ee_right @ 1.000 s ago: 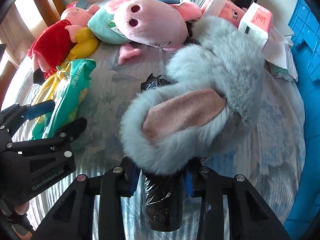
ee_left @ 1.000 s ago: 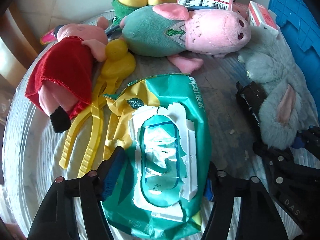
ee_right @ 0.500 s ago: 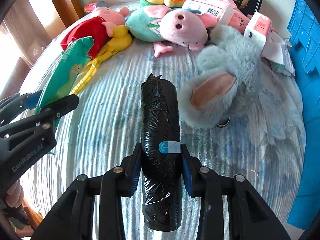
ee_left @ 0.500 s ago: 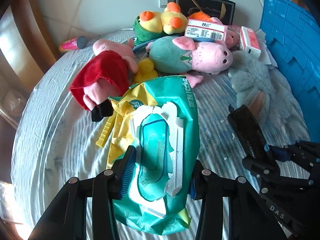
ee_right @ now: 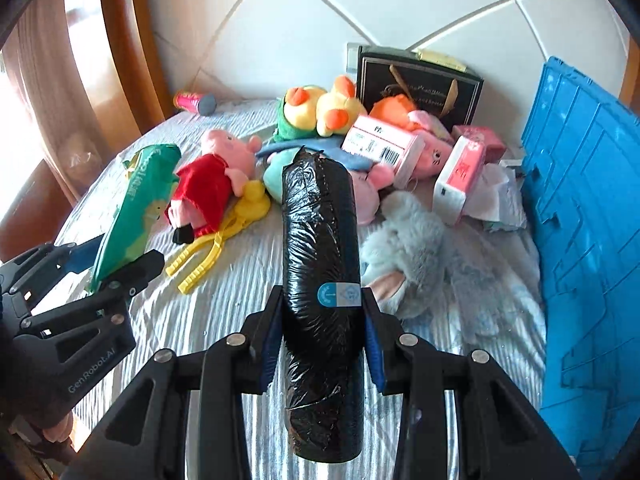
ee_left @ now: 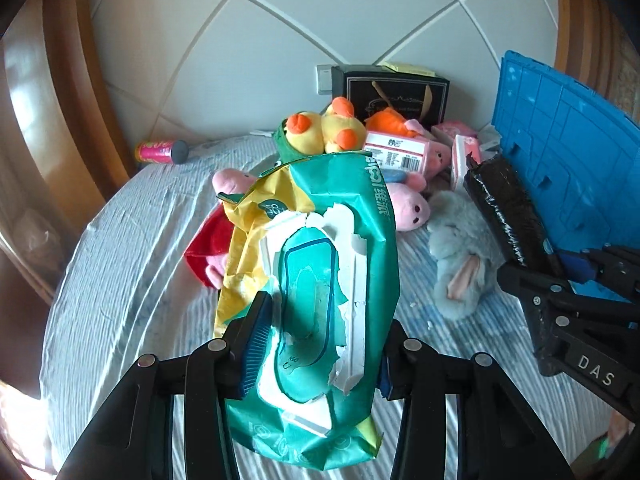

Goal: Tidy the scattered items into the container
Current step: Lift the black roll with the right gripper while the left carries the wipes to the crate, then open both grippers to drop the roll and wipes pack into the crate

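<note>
My left gripper (ee_left: 316,344) pinches the green wipes pack (ee_left: 320,292); my right gripper (ee_right: 320,332) clamps the black roll (ee_right: 320,280). Since a second ago both have lifted clear of the bed (ee_right: 224,304), the left jaws narrowing onto the pack. The blue crate (ee_right: 580,240) stands at three o'clock.

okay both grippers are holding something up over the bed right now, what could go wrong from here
1. The left gripper pinches the soft green wet-wipe pack near its lower end; the pack could sag or slip out.
2. The right gripper holds the long black plastic-wrapped roll near its middle on glossy film; it might slide.
3. The blue plastic crate stands to the right, so the left load could bump the roll on its way.
</note>
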